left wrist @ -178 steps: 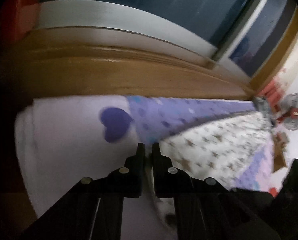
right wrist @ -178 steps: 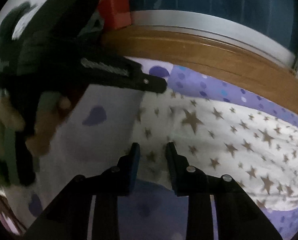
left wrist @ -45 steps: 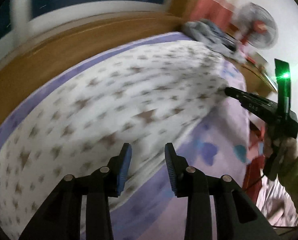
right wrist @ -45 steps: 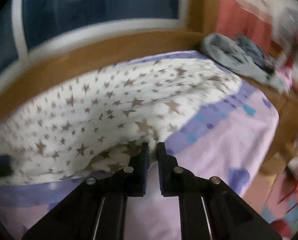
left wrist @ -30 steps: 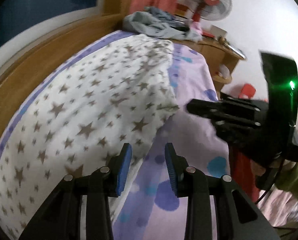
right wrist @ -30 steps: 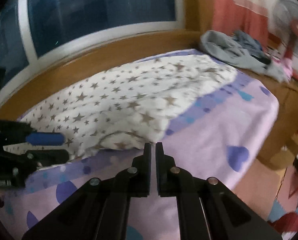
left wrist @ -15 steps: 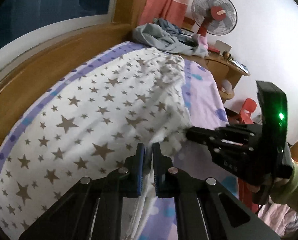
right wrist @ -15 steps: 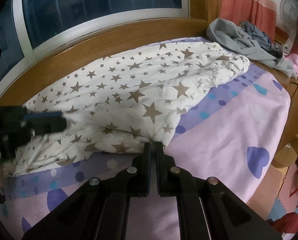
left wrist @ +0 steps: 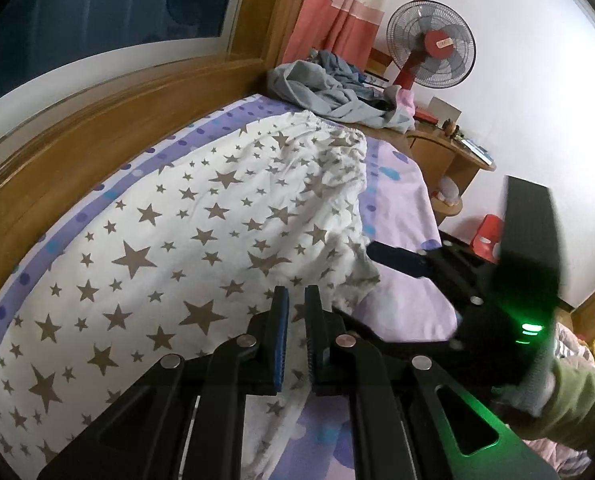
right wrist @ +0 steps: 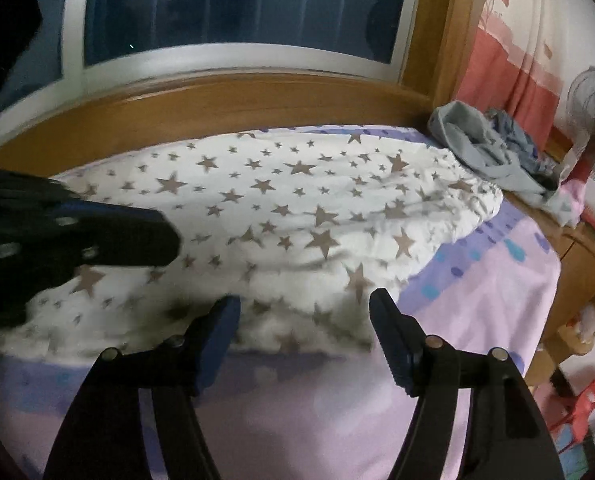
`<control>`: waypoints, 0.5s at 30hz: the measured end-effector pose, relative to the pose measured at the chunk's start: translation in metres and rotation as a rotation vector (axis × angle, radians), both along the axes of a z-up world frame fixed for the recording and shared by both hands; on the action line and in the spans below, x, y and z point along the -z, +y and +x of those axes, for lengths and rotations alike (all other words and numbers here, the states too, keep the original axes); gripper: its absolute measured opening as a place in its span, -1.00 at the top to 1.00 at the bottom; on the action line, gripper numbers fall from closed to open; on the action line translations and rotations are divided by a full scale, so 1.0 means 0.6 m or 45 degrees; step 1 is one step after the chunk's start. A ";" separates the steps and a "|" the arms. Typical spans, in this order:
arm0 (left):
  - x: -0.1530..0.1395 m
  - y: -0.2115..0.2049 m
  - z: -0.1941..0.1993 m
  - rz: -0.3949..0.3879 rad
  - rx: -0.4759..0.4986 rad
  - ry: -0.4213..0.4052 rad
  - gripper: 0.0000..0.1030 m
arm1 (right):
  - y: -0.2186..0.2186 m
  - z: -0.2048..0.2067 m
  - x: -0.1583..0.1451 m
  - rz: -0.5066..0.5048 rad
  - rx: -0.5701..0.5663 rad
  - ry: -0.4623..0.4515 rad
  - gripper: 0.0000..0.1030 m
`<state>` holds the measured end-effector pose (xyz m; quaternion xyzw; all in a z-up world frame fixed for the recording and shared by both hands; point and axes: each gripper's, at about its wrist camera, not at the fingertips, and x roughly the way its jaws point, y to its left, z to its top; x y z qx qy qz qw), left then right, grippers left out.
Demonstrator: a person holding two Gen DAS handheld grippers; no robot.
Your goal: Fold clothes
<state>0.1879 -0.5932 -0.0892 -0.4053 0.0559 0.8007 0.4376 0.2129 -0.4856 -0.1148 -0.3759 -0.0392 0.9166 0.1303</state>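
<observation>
On lilac bedsheet (right wrist: 497, 280); soft, crumpled star-printed white garment (left wrist: 201, 216).

Opening jaws over star-print garment (right wrist: 297, 216)

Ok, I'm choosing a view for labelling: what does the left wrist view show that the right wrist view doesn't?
Left wrist only: the left gripper shut on the star-print garment, and a green-sleeved arm.

Right wrist only: the right gripper, jaws opening, clear of the cloth, and the dark window.

Both: the garment on the purple sheet, the grey clothes pile, the fan.
</observation>
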 end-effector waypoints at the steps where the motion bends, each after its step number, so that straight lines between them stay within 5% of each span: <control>1: 0.000 0.000 0.000 -0.002 -0.003 -0.001 0.84 | 0.005 -0.008 0.004 0.016 0.028 -0.020 -0.23; 5: 0.005 -0.007 -0.004 -0.014 -0.036 0.006 0.84 | 0.063 0.019 -0.002 -0.080 0.212 0.029 -0.09; 9: 0.032 -0.022 -0.022 -0.057 -0.094 -0.034 0.84 | 0.105 0.070 -0.025 -0.220 0.277 0.143 0.33; 15: 0.078 -0.048 -0.026 -0.147 -0.155 -0.027 0.85 | 0.101 0.081 0.006 -0.228 0.244 0.038 0.34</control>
